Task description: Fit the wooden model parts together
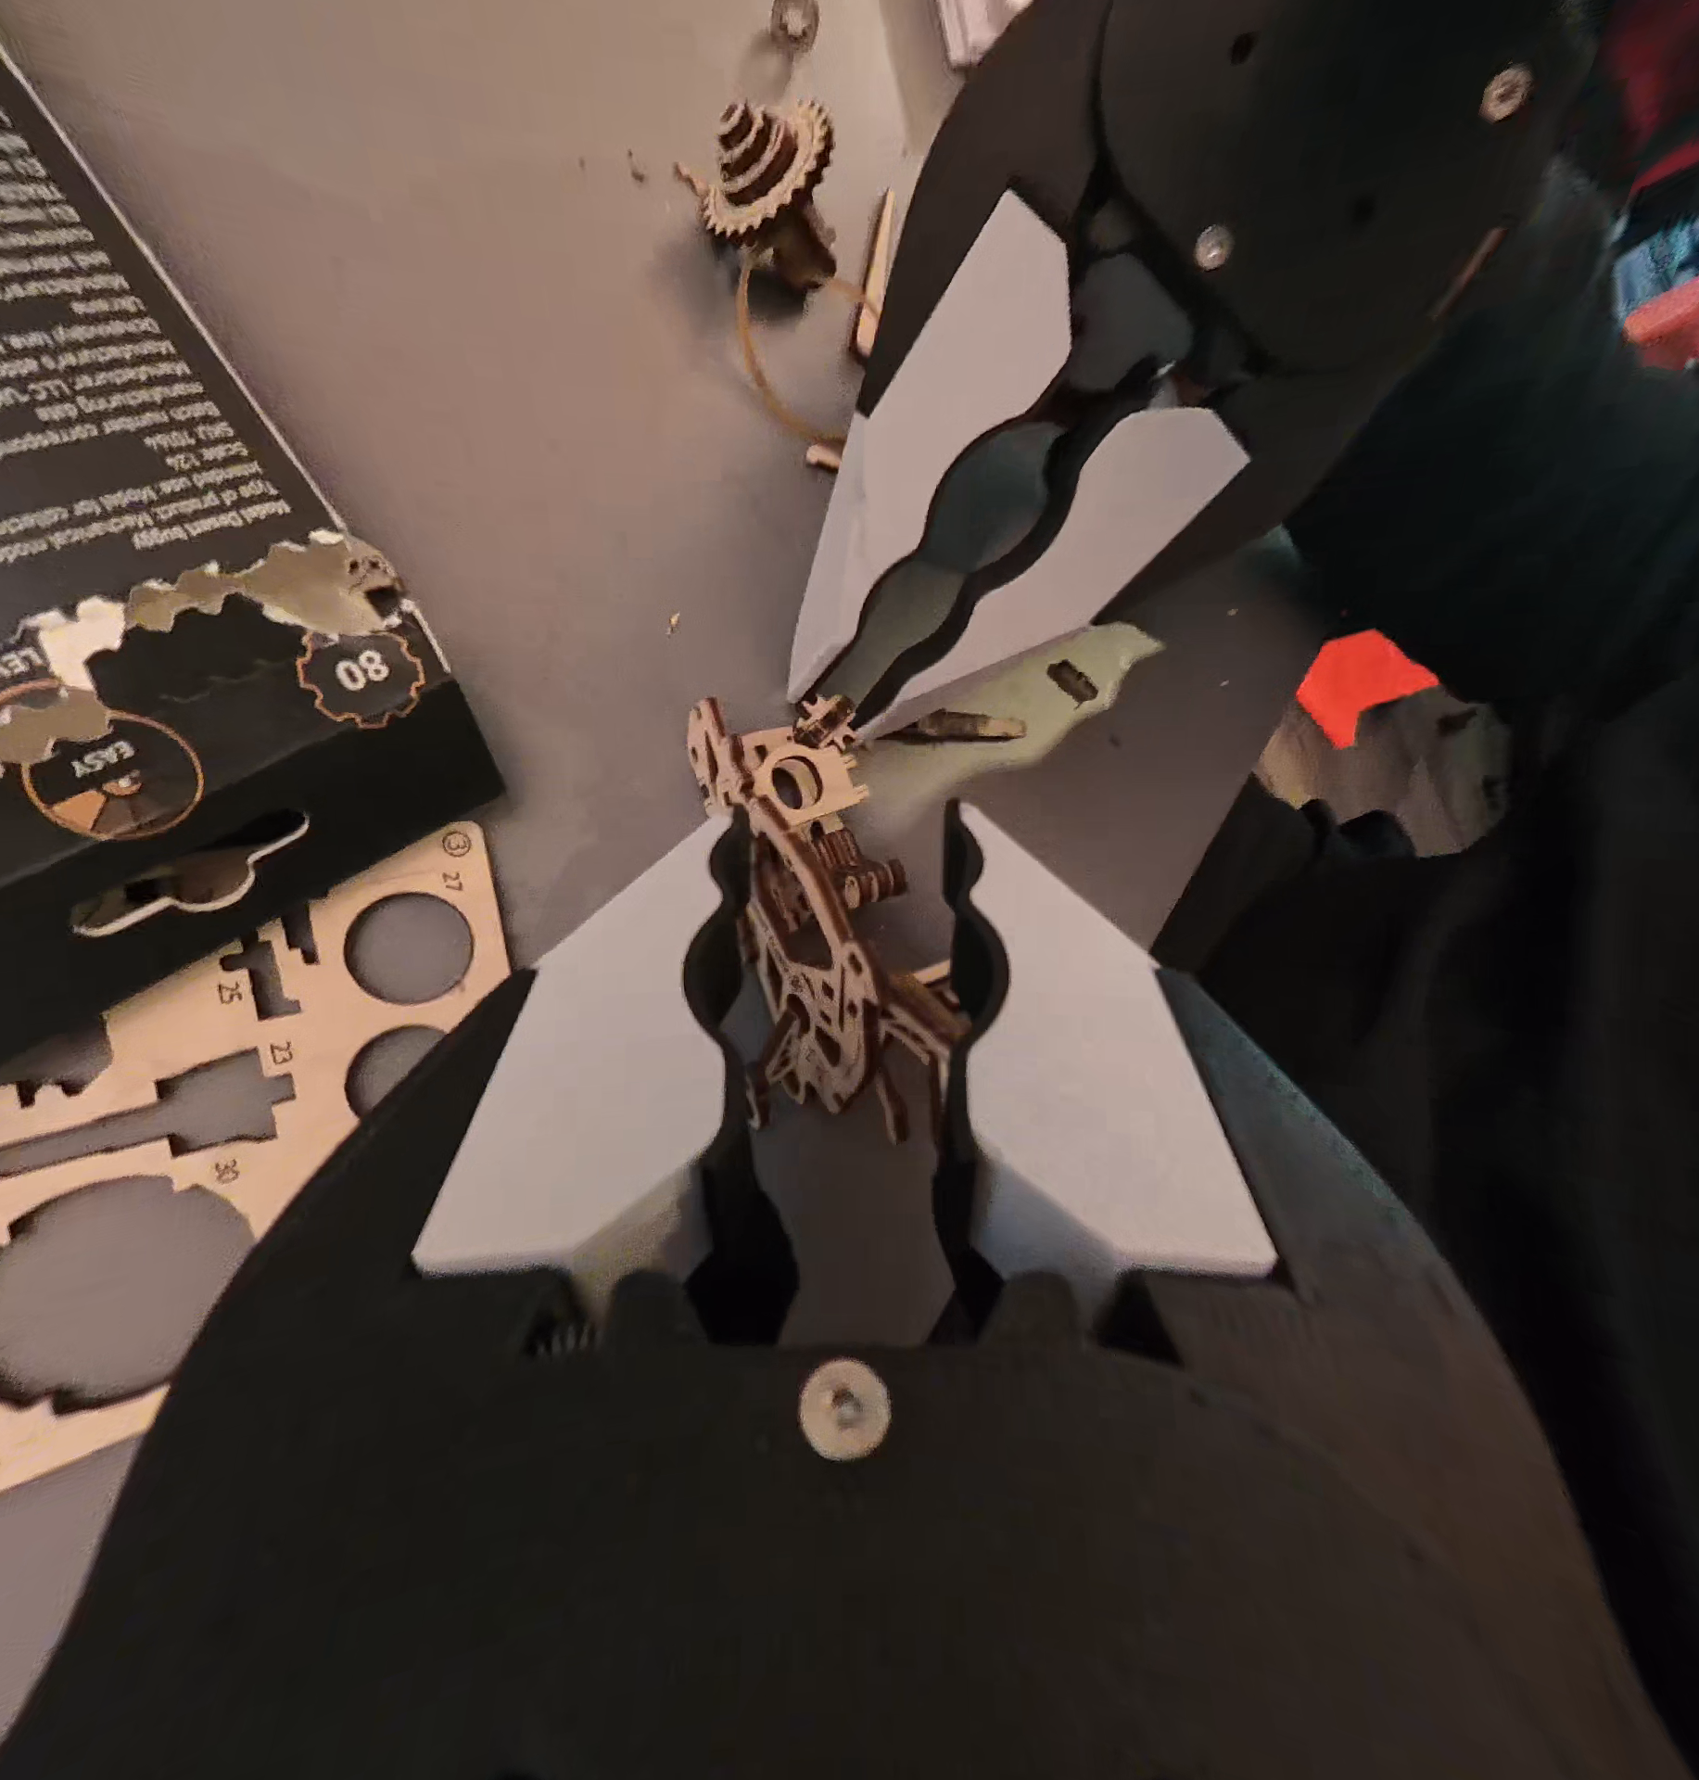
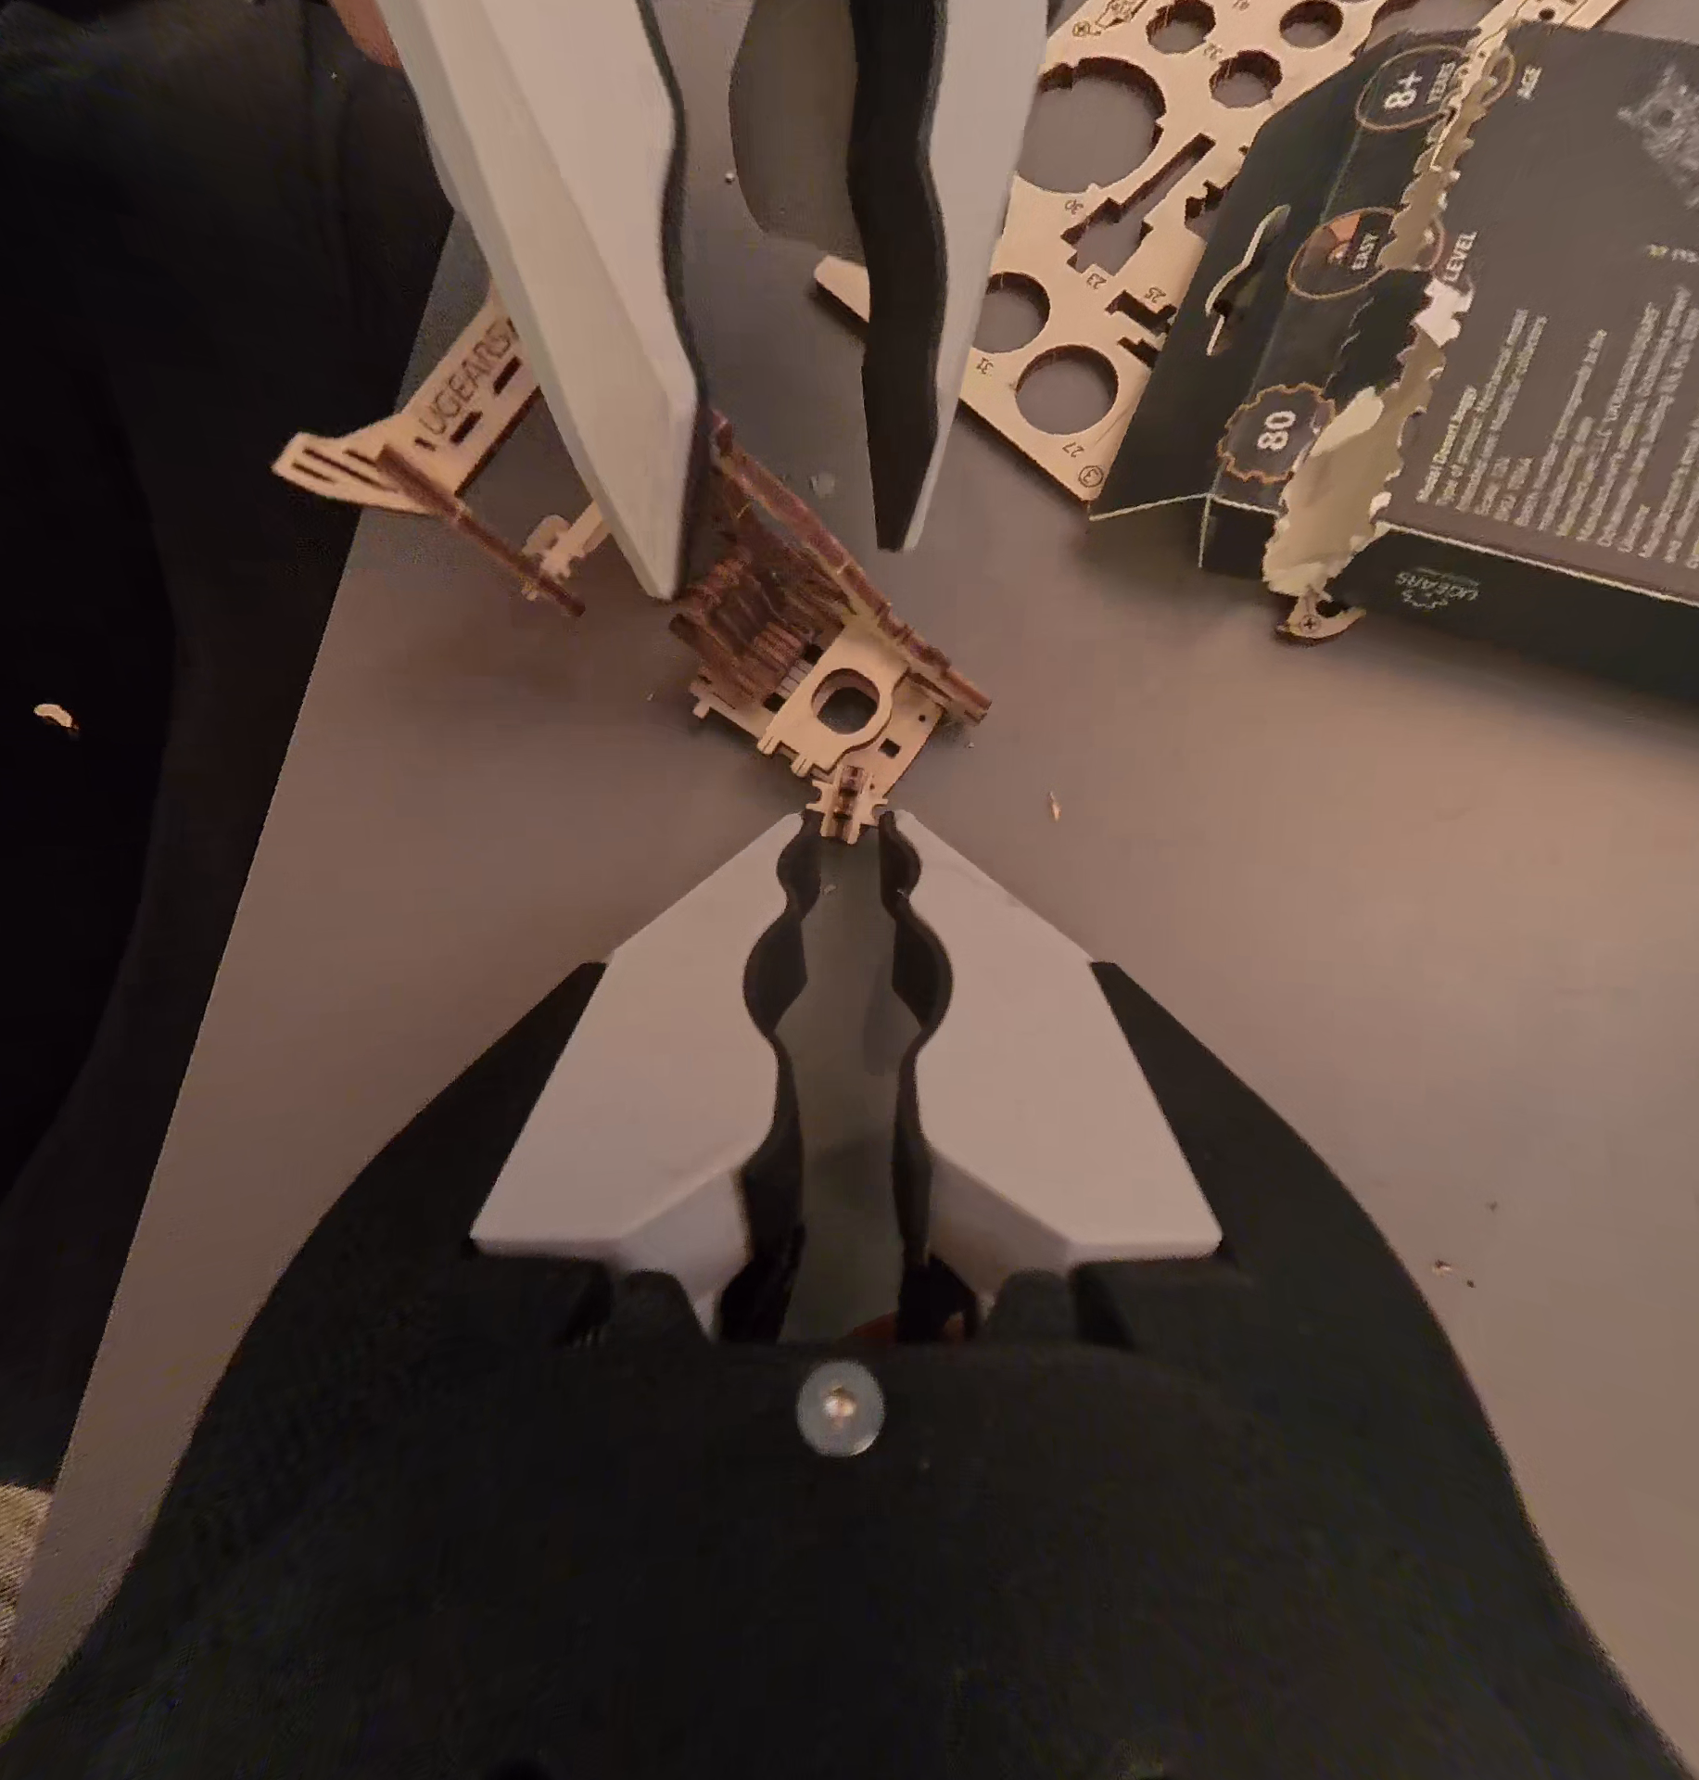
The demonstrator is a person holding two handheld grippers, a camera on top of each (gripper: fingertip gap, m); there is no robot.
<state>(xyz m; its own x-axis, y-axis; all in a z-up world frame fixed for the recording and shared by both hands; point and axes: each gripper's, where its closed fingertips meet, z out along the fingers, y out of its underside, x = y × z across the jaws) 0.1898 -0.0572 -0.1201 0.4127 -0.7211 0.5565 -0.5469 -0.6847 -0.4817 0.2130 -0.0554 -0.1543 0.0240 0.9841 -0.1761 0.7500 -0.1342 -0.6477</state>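
The left gripper [image 1: 836, 857] holds the half-built wooden model [image 1: 811, 973] between its fingers, which stand fairly wide around the frame; the model leans across the gap, touching the left finger [image 1: 624, 1040] low down and the right one near its base. In the right wrist view that same gripper comes in from 12 o'clock, one finger pressed against the model's dark ribbed side, the other finger standing clear of it.

The right gripper [image 2: 845, 819] pinches a small notched wooden piece [image 2: 847, 804] at its very fingertips, fingers nearly closed on it. The piece meets the near edge of the model's pale end plate [image 2: 850, 713], the one with a round hole.

The model hangs over the grey tabletop [image 2: 1307, 963]. Open room lies at 3 and 4 o'clock of the right gripper, with only wood crumbs there. At 1 o'clock sits a punched-out wooden sheet [image 2: 1096, 318], partly under a torn black box [image 2: 1548, 385]. In the left wrist view, the box and sheet crowd 9 o'clock, and a stack of wooden gears [image 1: 768, 173] lies at 12 o'clock. The tabletop's edge runs along a dark garment [image 2: 152, 482] at 9 to 10 o'clock in the right wrist view.
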